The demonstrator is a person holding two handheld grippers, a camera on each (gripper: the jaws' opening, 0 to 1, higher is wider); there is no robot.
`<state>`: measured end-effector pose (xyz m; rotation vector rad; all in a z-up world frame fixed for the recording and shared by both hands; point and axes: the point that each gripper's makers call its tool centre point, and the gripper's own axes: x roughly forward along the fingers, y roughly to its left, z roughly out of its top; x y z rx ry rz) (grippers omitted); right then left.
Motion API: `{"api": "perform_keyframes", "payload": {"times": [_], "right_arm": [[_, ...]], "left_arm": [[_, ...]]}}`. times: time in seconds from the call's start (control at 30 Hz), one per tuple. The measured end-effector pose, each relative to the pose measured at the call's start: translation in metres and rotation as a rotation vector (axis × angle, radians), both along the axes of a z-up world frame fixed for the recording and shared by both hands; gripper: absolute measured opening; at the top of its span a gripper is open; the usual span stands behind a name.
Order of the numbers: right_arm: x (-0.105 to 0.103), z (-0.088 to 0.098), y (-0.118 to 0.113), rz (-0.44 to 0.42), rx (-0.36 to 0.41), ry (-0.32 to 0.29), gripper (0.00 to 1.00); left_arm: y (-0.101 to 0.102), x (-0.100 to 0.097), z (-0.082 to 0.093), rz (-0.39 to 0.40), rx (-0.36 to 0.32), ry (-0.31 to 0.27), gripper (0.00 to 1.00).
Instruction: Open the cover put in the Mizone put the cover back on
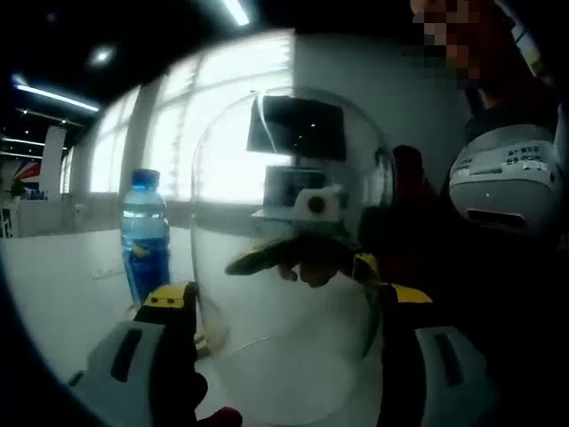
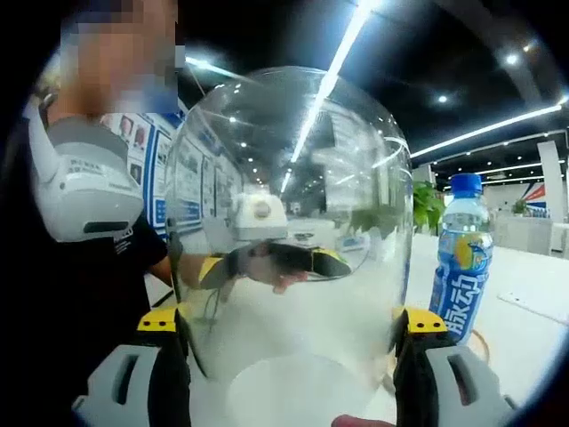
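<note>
A white counter (image 1: 62,294) runs toward bright windows at the upper left of the left gripper view; in the right gripper view it spreads pale at the lower right (image 2: 524,329) under long ceiling light strips in a dark, open hall.

A clear dome-shaped cover (image 1: 284,267) stands at the centre of the left gripper view, its rim low in the frame, and it shows again in the right gripper view (image 2: 284,222).

The left claw (image 1: 284,356) has a jaw on each side of the cover, closed on its walls; the right claw (image 2: 289,365) grips it likewise (the opposite claw shows through the glass in each view).

The Mizone bottle (image 1: 144,236) stands upright on the counter left of the cover, outside it; in the right gripper view it stands at the right (image 2: 462,258), blue-capped, near the cover.
</note>
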<state>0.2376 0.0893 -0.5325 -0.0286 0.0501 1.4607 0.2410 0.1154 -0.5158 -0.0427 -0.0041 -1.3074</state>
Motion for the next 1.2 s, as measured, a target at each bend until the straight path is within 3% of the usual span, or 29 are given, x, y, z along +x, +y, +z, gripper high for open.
{"api": "perform_keyframes", "payload": {"times": [0.3,0.63,1.2], "right_arm": [[0.0005,0.0016,-0.0009,-0.013,0.032,-0.008,0.89],[0.0026,0.0001,0.0015,0.023,-0.021,0.001,0.9],[0.0042,-0.0004,0.0026,0.052,0.006,-0.003,0.9]], "left_arm": [[-0.0017,-0.0002,0.0,-0.031,-0.016,-0.001,0.73],[-0.0037,0.0032,0.0006,-0.045,-0.032,-0.01,0.74],[-0.0084,0.0046,-0.0002,-0.086,-0.008,0.017,0.75]]}}
